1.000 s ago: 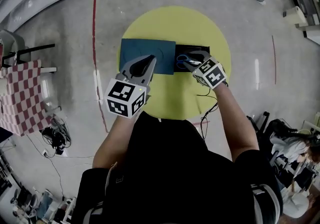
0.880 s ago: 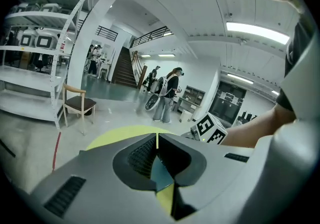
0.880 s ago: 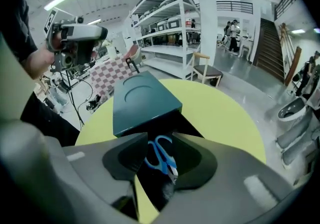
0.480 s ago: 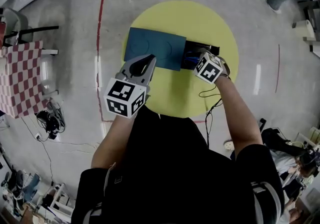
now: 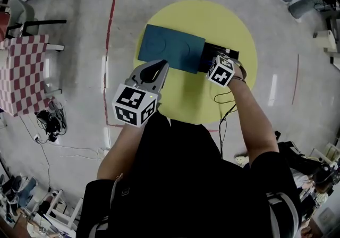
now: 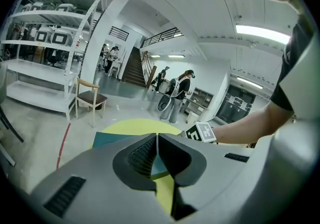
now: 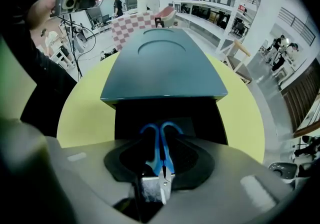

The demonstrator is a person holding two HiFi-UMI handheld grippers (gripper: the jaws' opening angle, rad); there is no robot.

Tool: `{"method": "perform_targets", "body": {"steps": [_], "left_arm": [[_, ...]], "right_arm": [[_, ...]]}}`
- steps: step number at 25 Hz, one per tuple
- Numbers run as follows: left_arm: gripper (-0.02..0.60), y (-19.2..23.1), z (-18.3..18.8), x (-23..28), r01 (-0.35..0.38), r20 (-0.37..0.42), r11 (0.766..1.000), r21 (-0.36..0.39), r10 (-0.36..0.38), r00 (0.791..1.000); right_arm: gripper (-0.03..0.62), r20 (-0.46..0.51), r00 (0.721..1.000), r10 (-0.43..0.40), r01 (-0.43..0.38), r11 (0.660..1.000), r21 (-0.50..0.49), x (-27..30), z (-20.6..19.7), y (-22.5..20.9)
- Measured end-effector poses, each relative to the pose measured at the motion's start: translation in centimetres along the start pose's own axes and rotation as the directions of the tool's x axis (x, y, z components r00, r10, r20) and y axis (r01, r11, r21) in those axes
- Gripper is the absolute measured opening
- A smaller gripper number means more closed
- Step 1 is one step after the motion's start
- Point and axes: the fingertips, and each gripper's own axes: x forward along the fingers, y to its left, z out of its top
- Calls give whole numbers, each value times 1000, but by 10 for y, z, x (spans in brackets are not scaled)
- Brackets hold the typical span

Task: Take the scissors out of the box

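Note:
A black box (image 5: 227, 53) lies open on the round yellow table (image 5: 212, 19), with its teal lid (image 5: 172, 48) slid off to the left. In the right gripper view, blue-handled scissors (image 7: 160, 148) lie in the box (image 7: 200, 118) below the lid (image 7: 165, 63). My right gripper (image 5: 212, 66) points steeply down into the box. Its jaws are closing with the scissors between them, and the pads stand clear of the handles. In the head view the scissors are hidden under it. My left gripper (image 5: 159, 66) hovers by the lid's near edge, shut and empty (image 6: 157, 140).
A red line (image 5: 109, 45) runs along the floor left of the table. A checkered cloth (image 5: 21, 72) and cables lie at far left. The left gripper view shows white shelving (image 6: 45, 68), a wooden chair (image 6: 90, 100) and people far behind.
My right gripper has sunk and tipped down into the box, covering the scissors that showed in the head view a second ago. The left gripper has drifted slightly, still shut.

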Motion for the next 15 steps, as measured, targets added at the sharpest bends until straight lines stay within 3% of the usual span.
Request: {"method": "perform_targets", "body": {"steps": [8,15], "left_arm": [[18,1,4,-12,31,40,999,-39,-30,999],[18,2,29,-24,68,80,998,-13,-67,995]], "right_arm": [[92,-38,999,28,-30,999,-39,1,4,8],[89,45,996,-72,68,994,91,-29,14,-1]]}}
